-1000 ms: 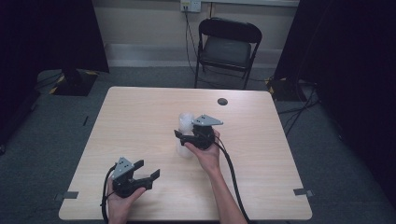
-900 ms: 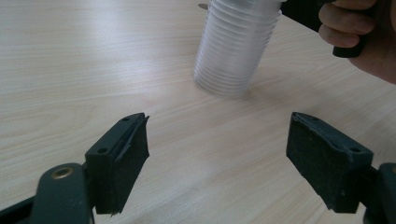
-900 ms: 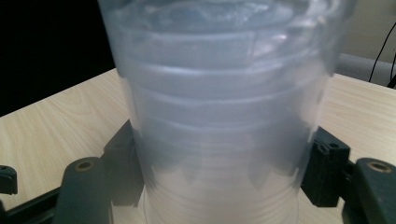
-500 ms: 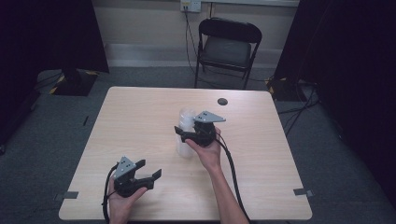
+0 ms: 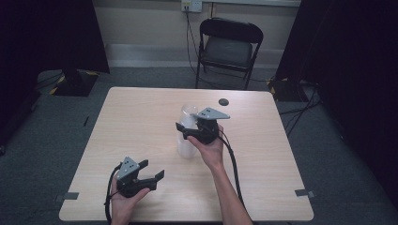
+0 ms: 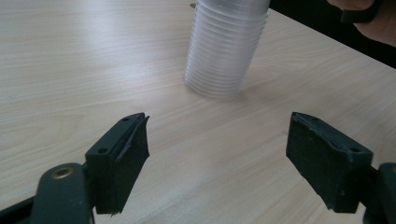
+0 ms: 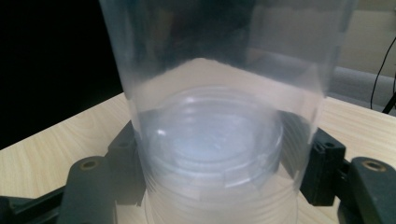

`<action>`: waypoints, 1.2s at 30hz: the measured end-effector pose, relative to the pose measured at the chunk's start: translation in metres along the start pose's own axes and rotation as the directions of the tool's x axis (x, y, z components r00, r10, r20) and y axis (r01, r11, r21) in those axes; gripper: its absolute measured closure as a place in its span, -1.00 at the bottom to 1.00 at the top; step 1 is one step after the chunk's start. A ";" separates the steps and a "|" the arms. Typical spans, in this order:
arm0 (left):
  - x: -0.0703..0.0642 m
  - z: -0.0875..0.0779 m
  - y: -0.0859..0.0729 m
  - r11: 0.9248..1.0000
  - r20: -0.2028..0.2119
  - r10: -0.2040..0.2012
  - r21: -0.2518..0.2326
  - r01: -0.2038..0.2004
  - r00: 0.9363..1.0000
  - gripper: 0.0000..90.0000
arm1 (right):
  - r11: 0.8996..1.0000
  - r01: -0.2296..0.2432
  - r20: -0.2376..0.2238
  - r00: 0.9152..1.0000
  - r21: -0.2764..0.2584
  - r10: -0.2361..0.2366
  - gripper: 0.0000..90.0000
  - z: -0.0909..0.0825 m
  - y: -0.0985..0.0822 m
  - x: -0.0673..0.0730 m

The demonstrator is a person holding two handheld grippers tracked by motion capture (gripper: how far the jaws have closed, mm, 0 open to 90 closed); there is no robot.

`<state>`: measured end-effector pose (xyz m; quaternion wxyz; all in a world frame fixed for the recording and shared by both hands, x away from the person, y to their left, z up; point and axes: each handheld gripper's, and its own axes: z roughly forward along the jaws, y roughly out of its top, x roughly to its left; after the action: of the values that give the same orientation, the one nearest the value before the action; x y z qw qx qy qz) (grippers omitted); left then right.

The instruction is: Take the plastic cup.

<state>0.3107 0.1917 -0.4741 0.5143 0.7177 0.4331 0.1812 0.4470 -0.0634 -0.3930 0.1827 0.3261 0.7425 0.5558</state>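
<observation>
A stack of clear plastic cups point(image 5: 187, 147) stands upright near the middle of the wooden table point(image 5: 141, 117). My right gripper point(image 5: 184, 131) reaches it from the right at about mid height. In the right gripper view the stack point(image 7: 219, 93) sits between both jaws, whose pads touch its sides. These jaws have just been closing on it. My left gripper point(image 5: 152, 171) rests near the table's front left, open, with nothing between its fingers point(image 6: 121, 149). In the left gripper view the stack point(image 6: 224, 46) stands well ahead of the open jaws.
A small dark disc point(image 5: 224, 101) lies on the table near its far edge. A black folding chair point(image 5: 230, 47) stands behind the table. Black curtains hang on both sides. Cables trail from both grippers toward the front edge.
The right gripper's jaws have narrowed around the cup stack and the hand has shifted slightly. The left hand and gripper have stayed put.
</observation>
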 end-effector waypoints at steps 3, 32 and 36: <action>-0.001 0.001 0.000 1.000 -0.002 0.010 -0.003 -0.010 1.000 -0.54 | 1.000 -0.002 0.005 1.000 -0.006 0.002 -0.30 -0.002 0.004 0.000; -0.008 0.007 0.004 0.999 0.012 0.028 -0.046 -0.028 1.000 -0.43 | 0.996 -0.026 -0.016 1.000 -0.082 0.024 -0.30 -0.019 0.024 0.002; -0.006 0.009 0.004 0.999 0.026 0.025 -0.036 -0.024 0.999 -0.45 | 0.995 -0.036 -0.019 0.999 -0.090 0.035 -0.30 -0.023 0.026 0.003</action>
<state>0.3153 0.1817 -0.4731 0.5306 0.7159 0.4141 0.1858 0.4377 -0.0737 -0.3606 0.1809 0.3257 0.7123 0.5948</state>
